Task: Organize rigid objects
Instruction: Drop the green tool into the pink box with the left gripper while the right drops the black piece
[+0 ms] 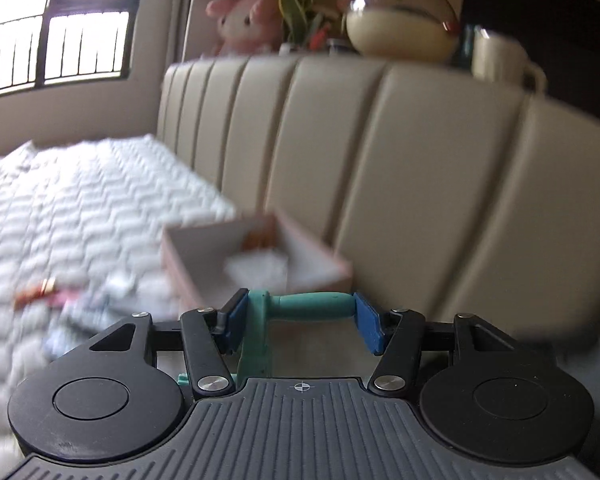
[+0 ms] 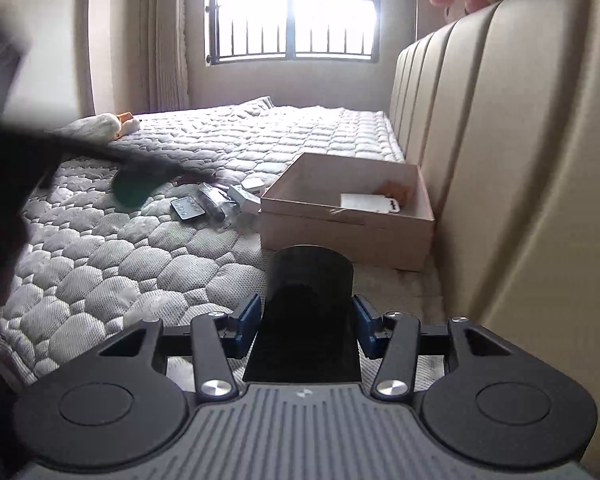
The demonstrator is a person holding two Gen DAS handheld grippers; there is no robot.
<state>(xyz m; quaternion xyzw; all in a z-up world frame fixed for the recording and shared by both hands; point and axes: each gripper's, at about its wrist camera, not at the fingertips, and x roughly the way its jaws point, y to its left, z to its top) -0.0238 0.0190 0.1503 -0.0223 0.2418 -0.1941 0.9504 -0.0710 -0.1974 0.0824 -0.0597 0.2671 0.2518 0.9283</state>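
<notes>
Taking the cardboard box on the bed as the landmark, loose items lie just to its left: a flat remote-like pad, a clear wrapped bundle and a small white case. Inside the box there are already a white card and a brownish piece.

The step in hand looks like the carry: both tools are loaded and face the box. The left tool grips a teal handled implement crosswise, pads pressing on its two ends, with the box just beyond it. The right tool is clamped, jaws partly closed, on a black cylinder that points toward the near wall of the box.

The next move probably calls for bringing each tool over the open top of the box, lowering it and releasing without knocking the rim.

The right view shows the scattered items sharply; the blurred left view alone shows the shelf behind the headboard, with a pink plush toy.
</notes>
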